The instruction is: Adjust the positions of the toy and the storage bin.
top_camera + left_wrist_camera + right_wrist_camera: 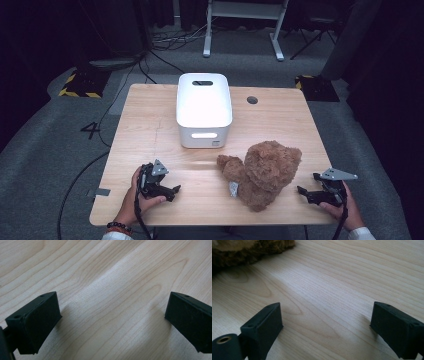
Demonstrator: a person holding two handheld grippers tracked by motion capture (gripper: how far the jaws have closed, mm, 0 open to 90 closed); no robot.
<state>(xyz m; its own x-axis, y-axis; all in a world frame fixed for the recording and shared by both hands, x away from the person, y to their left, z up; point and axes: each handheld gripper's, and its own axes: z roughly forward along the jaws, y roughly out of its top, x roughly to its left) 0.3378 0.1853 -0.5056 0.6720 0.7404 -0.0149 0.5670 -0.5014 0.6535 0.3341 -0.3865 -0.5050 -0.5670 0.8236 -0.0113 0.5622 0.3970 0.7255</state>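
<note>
**Ana:** High view first. What's the layout?

**Ben:** A brown teddy bear [262, 172] lies on the near right part of the table [145, 130]. A white bin [204, 109] stands behind it near the middle, open at the top and apparently empty, though glare hides its floor. The left gripper [167, 191] rests near the front edge, well apart from the bear. The right gripper [306, 192] sits just beside the bear at the right edge of the table.

**Ana:** So how far along are we?

**Ben:** I'd judge at the very start. The bear is untouched, and if it's meant for the bin, grasping, lifting and placing are all left.

**Ana:** Left gripper view?

**Ben:** Both jaws stand wide apart over bare wood, nothing between them. Plenty of open table ahead.

**Ana:** And the right gripper view?

**Ben:** Jaws spread wide there too, empty. The bear's fur [249, 250] fills the upper left corner, near but not touching.

**Ana:** Any tight spots?

**Ben:** The right hand [345, 207] sits at the table's near right corner, so there's little room outward; its free path is inward, toward the bear. Between bear and bin there's a clear strip, and the left half of the table is open. The bin's front wall is the one edge to clear when lifting over.
</note>
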